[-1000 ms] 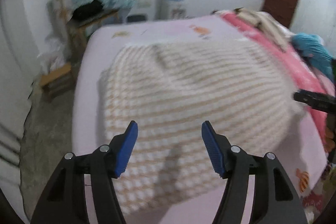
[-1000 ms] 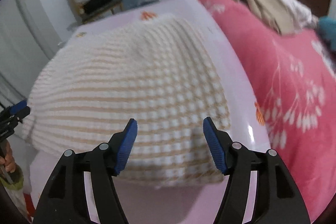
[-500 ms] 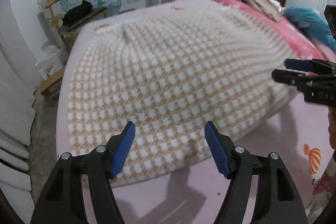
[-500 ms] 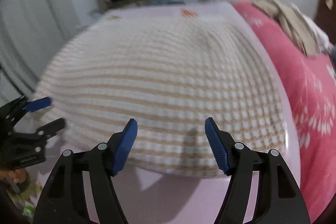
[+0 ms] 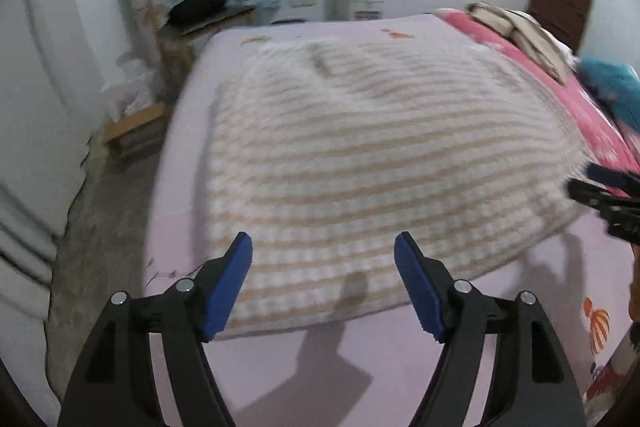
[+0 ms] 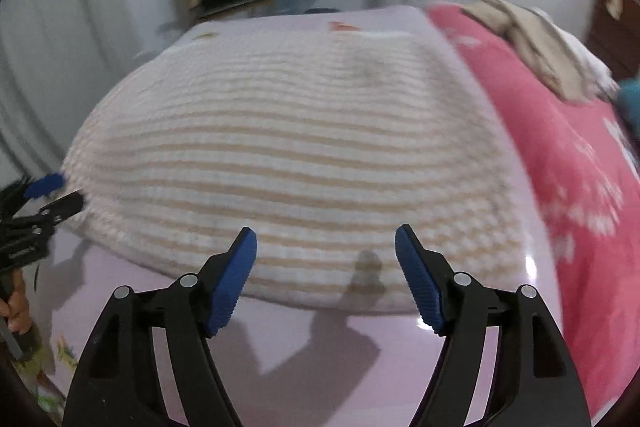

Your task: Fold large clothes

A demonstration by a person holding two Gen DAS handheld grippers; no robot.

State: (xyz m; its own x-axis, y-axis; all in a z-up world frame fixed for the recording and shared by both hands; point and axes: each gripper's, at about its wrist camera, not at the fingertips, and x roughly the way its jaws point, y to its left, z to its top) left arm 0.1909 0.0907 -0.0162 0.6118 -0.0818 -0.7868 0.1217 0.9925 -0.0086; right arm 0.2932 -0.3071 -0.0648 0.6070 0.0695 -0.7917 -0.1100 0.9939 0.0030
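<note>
Checked beige-and-white blanket (image 5: 360, 163) spread flat on lilac-sheeted bed (image 5: 400, 359), near hem just ahead of both tongs. Left tongs (image 5: 323, 281) and right tongs (image 6: 326, 277) held agape, jaws just widened, nothing gripped. Risk judged: bedsheet pinched along with hem, or single layer caught, so fold skewed.

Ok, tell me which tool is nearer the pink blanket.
Right. The right tool is over the checked cloth's edge beside the pink blanket; the left tool is at the cloth's opposite side.
</note>
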